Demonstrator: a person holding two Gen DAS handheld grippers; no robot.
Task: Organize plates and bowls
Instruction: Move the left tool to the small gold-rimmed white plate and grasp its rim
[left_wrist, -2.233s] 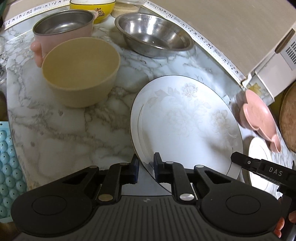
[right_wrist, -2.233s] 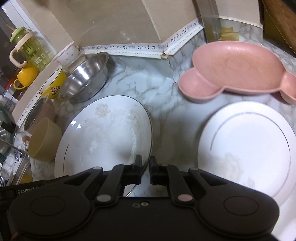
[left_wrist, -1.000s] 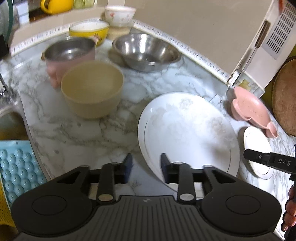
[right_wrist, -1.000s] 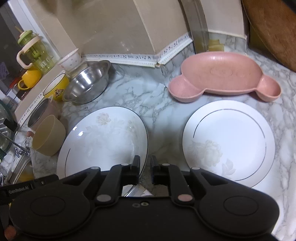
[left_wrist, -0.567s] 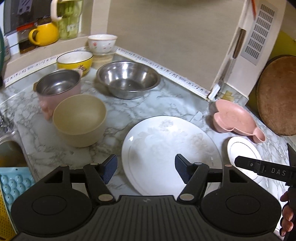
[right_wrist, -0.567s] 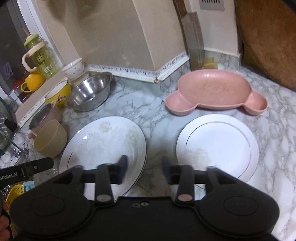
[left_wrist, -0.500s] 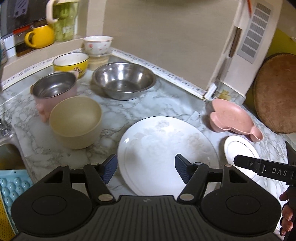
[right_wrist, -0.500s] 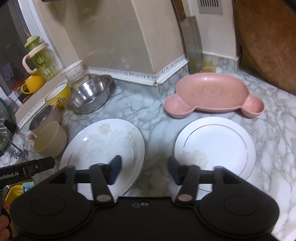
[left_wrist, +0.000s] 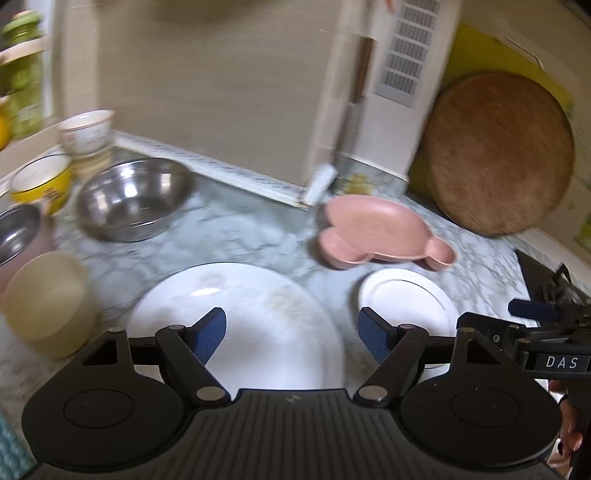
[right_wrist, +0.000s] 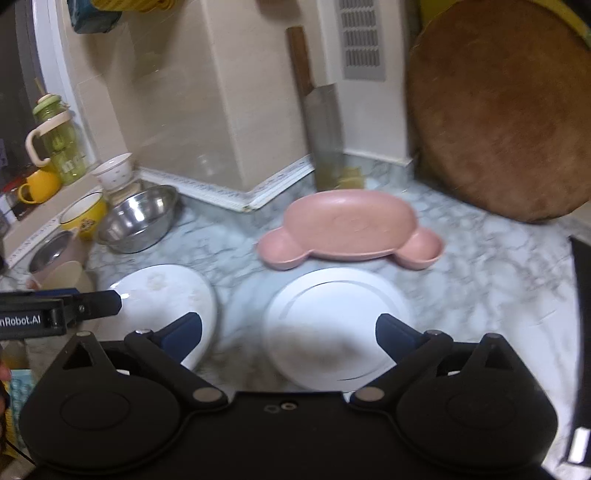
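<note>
A large white floral plate lies flat on the marble counter, with a smaller white plate to its right and a pink bear-shaped dish behind. My left gripper is open and empty above the large plate's near edge. My right gripper is open and empty above the smaller plate; the large plate lies to its left. A beige bowl, a steel bowl, a pink steel-lined cup and a yellow bowl stand at the left.
A round wooden board leans on the wall at the right. A cleaver stands against the wall behind the pink dish. A small white bowl, a green bottle and a yellow mug sit at the ledge on the left.
Both grippers let go of the large plate, which now lies flat, opened wide, and pulled back and up. The views have swung right, and the right gripper now faces the smaller plate.
</note>
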